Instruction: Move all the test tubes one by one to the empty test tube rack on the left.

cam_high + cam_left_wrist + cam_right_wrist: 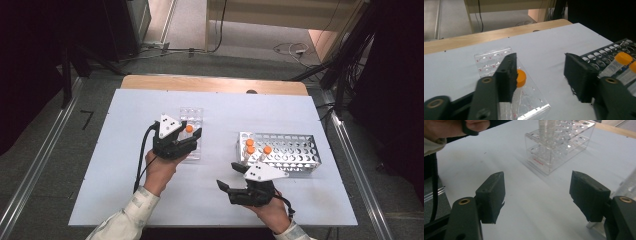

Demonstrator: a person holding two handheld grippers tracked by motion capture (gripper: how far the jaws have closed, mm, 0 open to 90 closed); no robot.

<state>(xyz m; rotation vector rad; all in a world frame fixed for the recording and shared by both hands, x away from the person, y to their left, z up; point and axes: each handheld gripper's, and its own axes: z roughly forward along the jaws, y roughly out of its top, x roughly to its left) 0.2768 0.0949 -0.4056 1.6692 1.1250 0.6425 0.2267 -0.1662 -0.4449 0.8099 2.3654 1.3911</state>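
The right gripper (pixel 226 188) idles low over bare table with its jaws wide apart, probably waiting its turn. Farther off, the left gripper (pixel 192 135) hangs over the clear rack (pixel 192 116), jaws also apart; the orange-capped tube (pixel 519 78) standing there sits just behind its left jaw, not between them, while more capped tubes wait in the metal rack (pixel 295 150).

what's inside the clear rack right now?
One orange-capped tube stands in the clear rack, beside the open left gripper. The other wells in sight look empty. The near left jaw covers the tube's lower left side and some wells.
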